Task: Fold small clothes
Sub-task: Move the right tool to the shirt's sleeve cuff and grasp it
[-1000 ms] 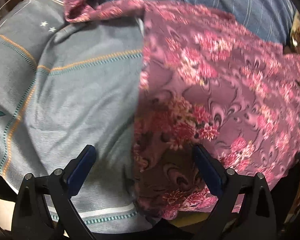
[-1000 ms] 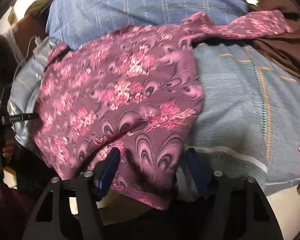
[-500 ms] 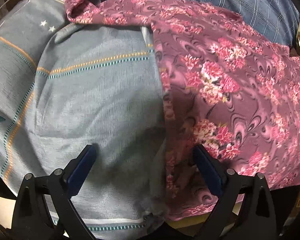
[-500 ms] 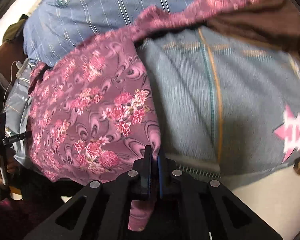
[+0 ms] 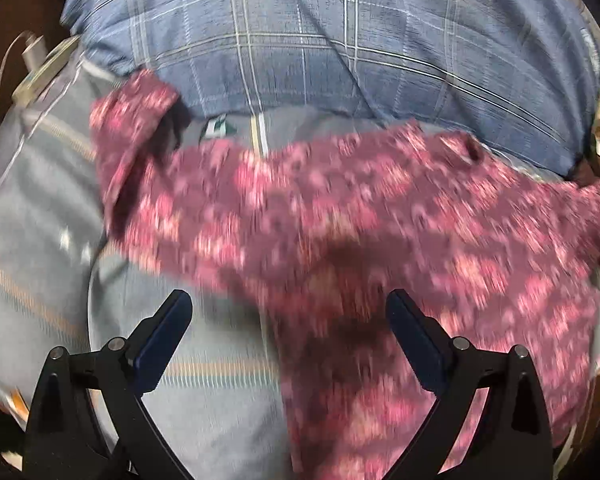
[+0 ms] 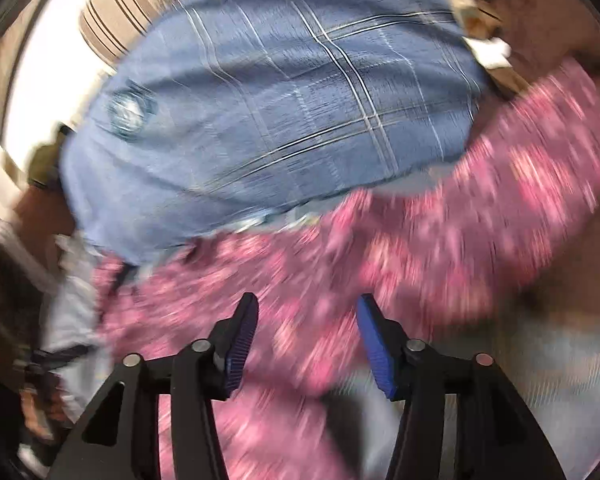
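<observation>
Left gripper (image 5: 287,312): jaws spread wide, holding nothing; blue pads hover over the cloth.
Right gripper (image 6: 306,320): jaws parted, nothing between them.
Floral garment (image 5: 380,248): a maroon-pink flowered piece (blurred in both views) lies spread across the grey striped bedding (image 5: 40,240), one sleeve reaching up to the left.
Floral garment, right wrist view (image 6: 380,264): fills the space under and ahead of the gripper.
Blue plaid cloth (image 5: 320,40): lies just beyond the garment, touching its far edge.
White cable (image 5: 4,64): at the far left edge.
</observation>
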